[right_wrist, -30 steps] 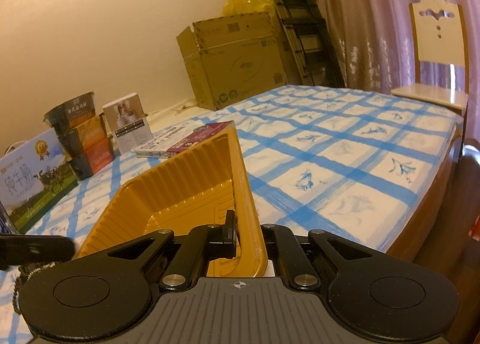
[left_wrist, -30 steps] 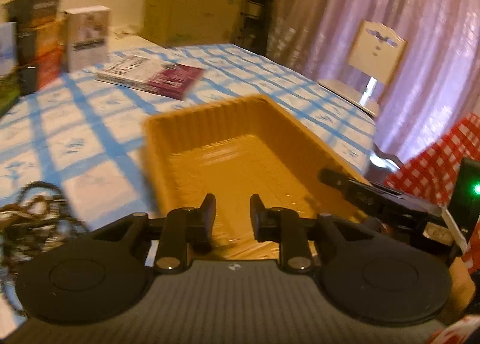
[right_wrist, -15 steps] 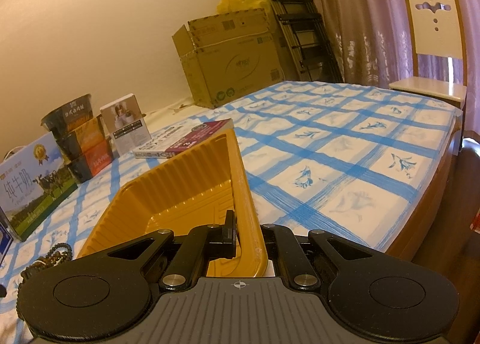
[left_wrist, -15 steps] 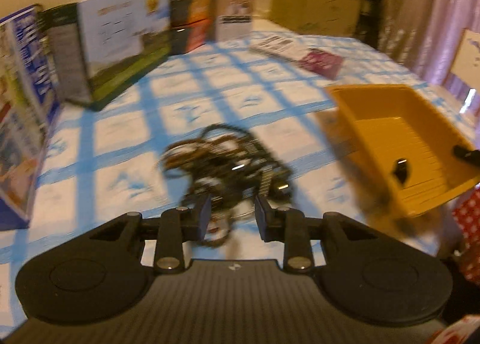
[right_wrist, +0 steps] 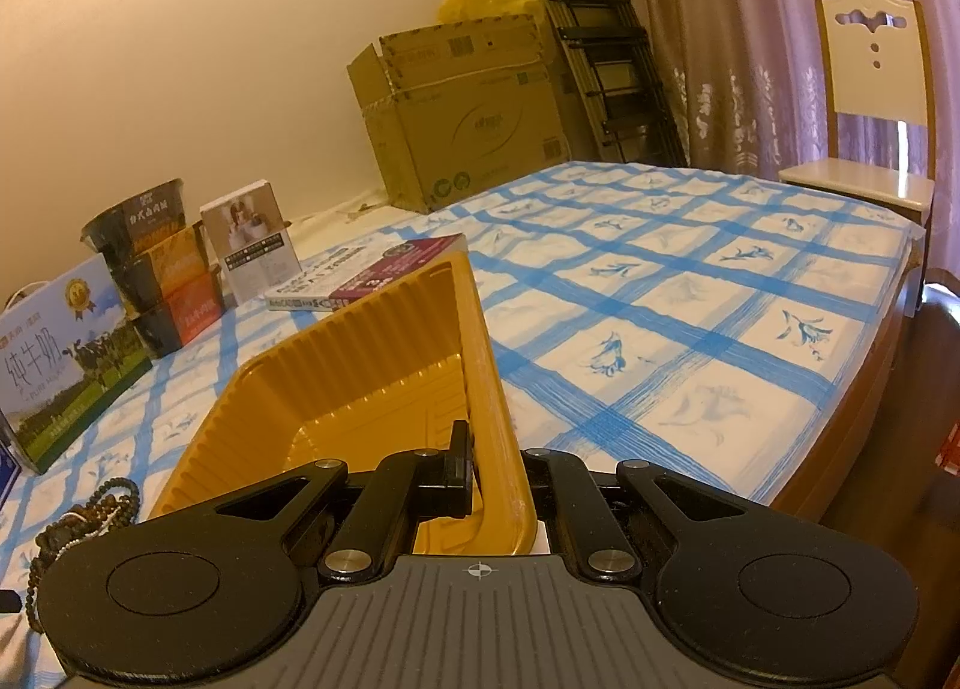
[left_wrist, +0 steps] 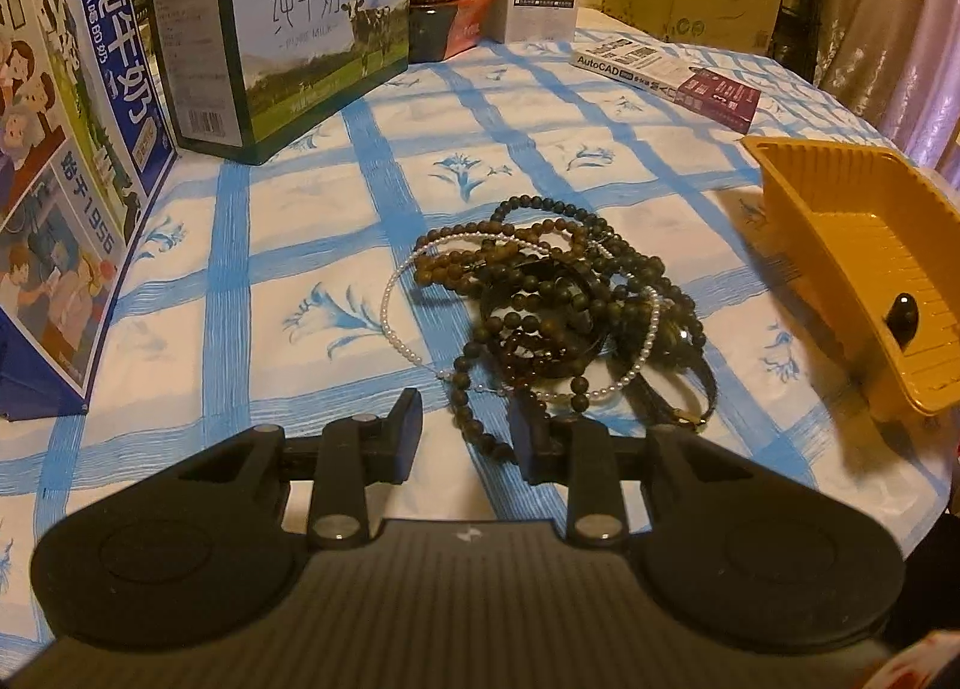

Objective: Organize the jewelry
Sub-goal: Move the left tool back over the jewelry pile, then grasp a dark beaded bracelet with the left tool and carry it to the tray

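Left wrist shows our left hand-held gripper (left_wrist: 463, 432) part-open, empty, beside the tangled beads (left_wrist: 552, 299): limp, slippery; pinch one strand. Right hand-held gripper (right_wrist: 498, 479) clamps the tray (right_wrist: 336, 389) rim.

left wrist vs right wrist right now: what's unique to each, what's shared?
Left wrist only: the left tool, open over the near edge of the bead tangle, with the white pearl strand clearly visible, and a blue illustrated carton.

Right wrist only: the right tool shut on the yellow tray's wall, the white chair, the folded ladder.

Both: tray, beads, milk box, AutoCAD book, checked tablecloth.
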`<action>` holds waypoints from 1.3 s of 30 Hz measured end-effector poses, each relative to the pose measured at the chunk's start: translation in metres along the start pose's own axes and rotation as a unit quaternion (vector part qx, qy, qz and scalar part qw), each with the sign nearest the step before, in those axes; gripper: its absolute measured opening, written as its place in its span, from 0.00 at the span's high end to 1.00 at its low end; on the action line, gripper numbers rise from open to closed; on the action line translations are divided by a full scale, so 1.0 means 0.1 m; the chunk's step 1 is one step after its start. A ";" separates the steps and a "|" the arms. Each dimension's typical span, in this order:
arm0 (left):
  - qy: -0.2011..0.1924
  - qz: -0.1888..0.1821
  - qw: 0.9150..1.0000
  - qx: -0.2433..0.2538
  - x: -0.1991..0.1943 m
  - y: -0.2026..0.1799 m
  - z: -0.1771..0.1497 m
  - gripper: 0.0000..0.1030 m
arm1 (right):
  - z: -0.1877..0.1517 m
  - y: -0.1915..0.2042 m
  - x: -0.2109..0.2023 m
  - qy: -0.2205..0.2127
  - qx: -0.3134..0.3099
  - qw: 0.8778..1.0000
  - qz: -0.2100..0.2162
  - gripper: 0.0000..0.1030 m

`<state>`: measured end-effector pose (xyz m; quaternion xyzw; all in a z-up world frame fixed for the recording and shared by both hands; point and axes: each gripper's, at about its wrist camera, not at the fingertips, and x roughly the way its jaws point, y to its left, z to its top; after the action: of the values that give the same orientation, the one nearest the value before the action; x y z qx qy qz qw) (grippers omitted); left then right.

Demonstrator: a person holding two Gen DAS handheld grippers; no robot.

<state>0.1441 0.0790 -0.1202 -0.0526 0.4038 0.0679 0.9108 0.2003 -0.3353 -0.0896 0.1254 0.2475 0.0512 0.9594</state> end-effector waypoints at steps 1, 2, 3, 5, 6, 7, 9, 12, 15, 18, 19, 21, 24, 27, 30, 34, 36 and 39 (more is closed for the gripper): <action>0.001 0.001 1.000 0.000 0.02 0.00 0.00 0.73 | 0.00 0.00 0.00 0.000 -0.001 1.000 0.000 0.95; 0.002 0.001 1.000 0.000 0.04 0.00 0.01 0.73 | 0.00 0.00 0.00 0.000 -0.001 1.000 0.000 0.95; 0.004 0.000 1.000 0.000 0.07 0.00 0.02 0.73 | 0.00 0.00 0.00 0.000 -0.001 1.000 0.000 0.95; 0.007 0.000 1.000 0.000 0.12 0.01 0.03 0.73 | 0.00 0.00 0.00 0.000 -0.001 1.000 0.000 0.95; 0.008 -0.002 1.000 0.000 0.14 0.01 0.03 0.73 | 0.00 0.00 0.00 0.000 -0.001 1.000 0.000 0.95; 0.010 -0.001 1.000 -0.001 0.17 0.01 0.03 0.73 | 0.00 0.00 0.00 -0.001 -0.001 1.000 0.000 0.95; 0.013 0.000 1.000 -0.002 0.22 0.02 0.03 0.74 | 0.00 0.01 0.01 -0.001 -0.003 1.000 0.001 0.95; 0.016 0.003 1.000 -0.004 0.28 0.03 0.03 0.78 | 0.02 0.03 0.02 -0.003 -0.007 1.000 0.003 0.95; 0.012 0.000 1.000 -0.001 0.29 0.04 0.02 0.92 | 0.03 0.04 0.04 -0.004 -0.010 1.000 0.005 0.95; 0.011 -0.006 1.000 -0.007 0.28 0.07 0.03 0.94 | 0.04 0.08 0.06 -0.005 -0.012 1.000 0.008 0.95; 0.010 -0.008 1.000 -0.008 0.26 0.08 0.03 0.95 | 0.05 0.09 0.07 -0.006 -0.014 1.000 0.010 0.95; 0.005 -0.009 1.000 -0.012 0.22 0.10 0.04 0.95 | 0.06 0.14 0.09 -0.007 -0.021 1.000 0.015 0.94; -0.006 -0.012 1.000 -0.015 0.12 0.11 0.08 0.95 | 0.07 0.22 0.13 -0.011 -0.037 0.999 0.023 0.94; -0.019 -0.019 1.000 -0.014 -0.01 0.09 0.14 0.95 | 0.09 0.29 0.16 -0.014 -0.046 0.998 0.031 0.94; -0.034 -0.030 0.999 -0.009 -0.15 0.03 0.22 0.95 | 0.11 0.36 0.18 -0.015 -0.055 0.998 0.031 0.94; -0.057 -0.054 0.997 0.000 -0.32 -0.12 0.34 0.95 | 0.12 0.46 0.20 -0.016 -0.063 0.997 0.033 0.94; -0.069 -0.069 0.995 0.006 -0.40 -0.22 0.40 0.95 | 0.11 0.50 0.21 -0.016 -0.068 0.997 0.035 0.94; -0.080 -0.107 0.991 0.013 -0.49 -0.41 0.49 0.95 | 0.10 0.54 0.22 -0.012 -0.070 0.997 0.040 0.94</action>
<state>0.1543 0.0418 -0.0491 -0.0777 0.3222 -0.0312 0.9430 0.2222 -0.2817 -0.0767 0.0688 0.2262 0.1052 0.9659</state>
